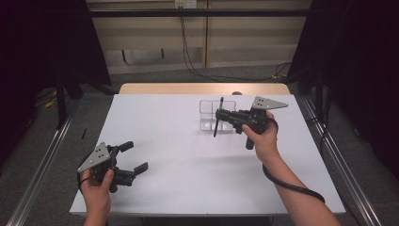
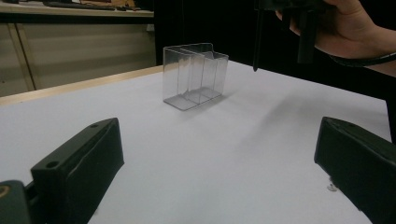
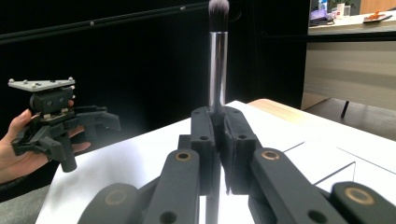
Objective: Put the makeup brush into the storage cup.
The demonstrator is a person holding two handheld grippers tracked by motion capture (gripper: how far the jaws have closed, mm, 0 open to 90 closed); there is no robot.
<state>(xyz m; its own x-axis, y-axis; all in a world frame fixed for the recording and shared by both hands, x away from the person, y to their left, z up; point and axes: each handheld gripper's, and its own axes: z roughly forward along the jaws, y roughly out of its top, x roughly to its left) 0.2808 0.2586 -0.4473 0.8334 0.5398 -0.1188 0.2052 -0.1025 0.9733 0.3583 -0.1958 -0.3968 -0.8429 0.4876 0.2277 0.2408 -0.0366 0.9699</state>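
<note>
My right gripper [image 1: 220,114] is shut on a makeup brush [image 1: 217,120] and holds it about upright, raised off the table. In the right gripper view the jaws clamp the brush [image 3: 217,60] at its silver ferrule, dark bristles on top. Its thin dark handle [image 2: 256,42] hangs down in the air just beside a clear plastic organizer [image 2: 195,74] with several compartments. The organizer [image 1: 205,115] stands on the white table's [image 1: 188,160] far middle. My left gripper [image 1: 136,156] is held near the front left corner, open, with nothing between its jaws [image 2: 217,140].
A wooden strip [image 1: 202,88] runs along the table's far edge. Beyond it are a pale wall with hanging cables [image 1: 188,61] and dark curtains at both sides. Metal rails [image 1: 42,160] flank the table. A tiny speck [image 2: 330,187] lies on the white surface.
</note>
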